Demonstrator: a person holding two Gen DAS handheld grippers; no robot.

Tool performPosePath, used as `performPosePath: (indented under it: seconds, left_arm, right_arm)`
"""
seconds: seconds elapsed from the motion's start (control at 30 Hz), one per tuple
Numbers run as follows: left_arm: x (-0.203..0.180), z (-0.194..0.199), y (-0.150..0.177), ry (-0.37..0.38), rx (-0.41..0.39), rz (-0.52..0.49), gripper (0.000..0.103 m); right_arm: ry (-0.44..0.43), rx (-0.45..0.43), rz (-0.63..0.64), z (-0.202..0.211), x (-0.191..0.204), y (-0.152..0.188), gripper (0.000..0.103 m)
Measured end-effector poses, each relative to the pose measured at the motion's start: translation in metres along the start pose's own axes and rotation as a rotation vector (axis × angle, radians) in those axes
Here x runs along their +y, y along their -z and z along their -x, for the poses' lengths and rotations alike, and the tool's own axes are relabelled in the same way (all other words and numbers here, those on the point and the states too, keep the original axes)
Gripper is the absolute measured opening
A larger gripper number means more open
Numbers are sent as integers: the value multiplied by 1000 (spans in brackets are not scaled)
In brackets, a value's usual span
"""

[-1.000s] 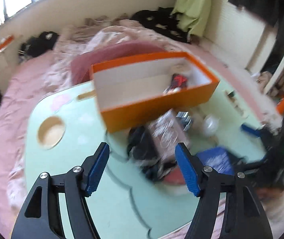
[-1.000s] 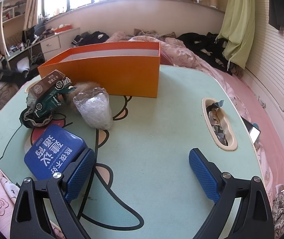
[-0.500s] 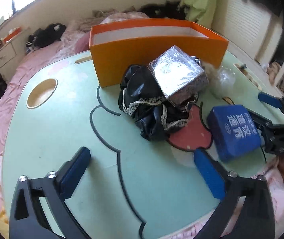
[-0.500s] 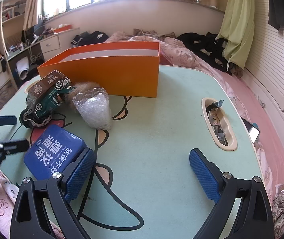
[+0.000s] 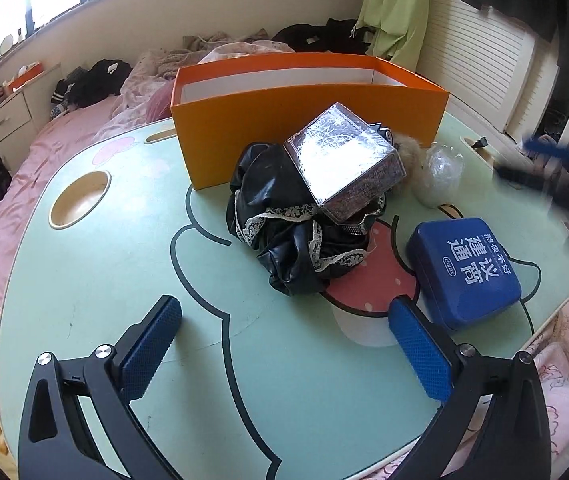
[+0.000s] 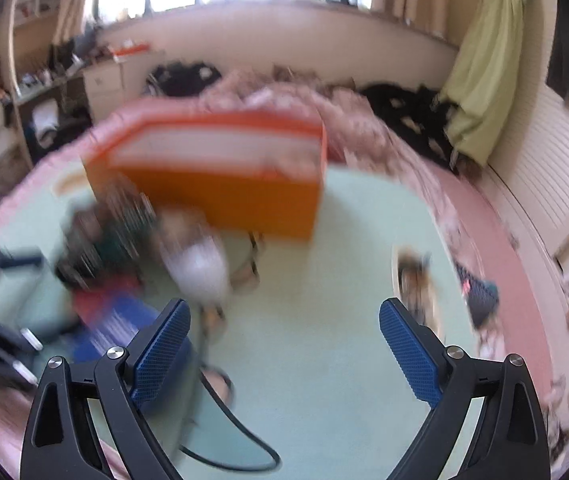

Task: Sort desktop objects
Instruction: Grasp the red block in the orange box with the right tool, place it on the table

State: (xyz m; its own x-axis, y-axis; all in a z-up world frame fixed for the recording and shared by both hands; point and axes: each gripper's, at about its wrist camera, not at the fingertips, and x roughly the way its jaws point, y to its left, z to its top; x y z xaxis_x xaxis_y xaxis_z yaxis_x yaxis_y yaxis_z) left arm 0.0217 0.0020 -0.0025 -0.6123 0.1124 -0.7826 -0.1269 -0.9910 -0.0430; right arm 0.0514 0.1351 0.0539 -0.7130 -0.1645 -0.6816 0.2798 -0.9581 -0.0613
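**Both grippers empty, pile sits ahead of the left one**

Left gripper: fingers wide, holding nothing, low over the mint-green counter. Straight ahead of it lies the black lace-trimmed garment, with a foil-wrapped box tilted on top. Behind both stands the orange box, open top, long axis running left-right across the view. To the right, just beside the left gripper's right finger, lies the blue tin, flat, lid up. A clear plastic bundle sits near the orange box's right end.

Right gripper: fingers wide, empty; its view is motion-blurred, so little else reads there. The blue tin shows as a smear left of its fingers.

Judgement: the left gripper is nearer the pile; the garment lies dead ahead, the orange box beyond on the same line.
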Motion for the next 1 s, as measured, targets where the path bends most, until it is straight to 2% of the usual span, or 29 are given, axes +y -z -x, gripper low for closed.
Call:
performPosePath:
  seconds: [0.17, 0.23, 0.33, 0.53, 0.7, 1.0]
  left_arm:
    - [0, 0, 0, 1, -1, -1, 103]
    - [0, 0, 0, 2, -1, -1, 103]
    - [-1, 0, 0, 3, -2, -1, 103]
    - [-1, 0, 1, 7, -5, -1, 103]
    - [-1, 0, 1, 6, -5, -1, 103]
    - [-1, 0, 1, 7, -5, -1, 103]
  right_arm:
    - [-194, 64, -5, -16, 14, -85, 96]
    - [-193, 102, -29, -39, 22, -112, 96]
    - [-175, 189, -57, -81, 36, -132, 96]
    - [-155, 353, -83, -140, 50, -115, 96]
    - [-164, 376, -109, -155, 48, -103, 96]
    - [-155, 377, -101, -153, 49, -99, 96]
